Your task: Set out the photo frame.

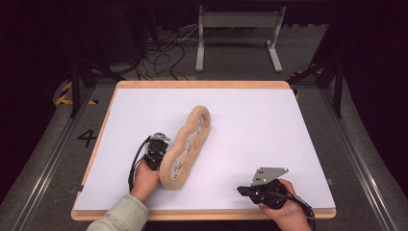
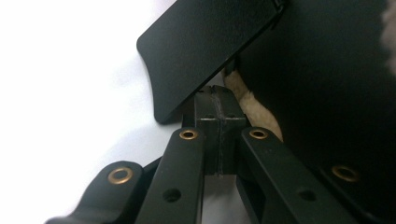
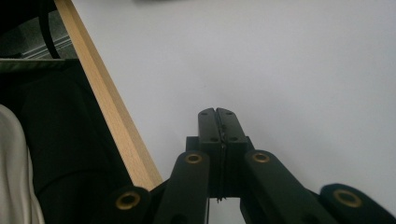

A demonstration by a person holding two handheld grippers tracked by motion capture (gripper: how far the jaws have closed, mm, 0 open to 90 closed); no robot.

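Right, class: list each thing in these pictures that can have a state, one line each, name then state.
Insole: propped up on its long edge on the table, tilted, fleece side facing right.
Left gripper: fingers shut, tips against the insole's near end.
Right gripper: fingers shut, holding nothing, over bare table.

— What lies under it all?

— A white tabletop (image 1: 250,139) with a light wooden edge (image 3: 109,109), set on grey carpet (image 1: 43,144).

— And behind the table?

— A pale grey metal stand (image 1: 238,36), with tangled black cables (image 1: 161,55) left of it, and what may be yellow-black tape (image 1: 65,94) on the floor.
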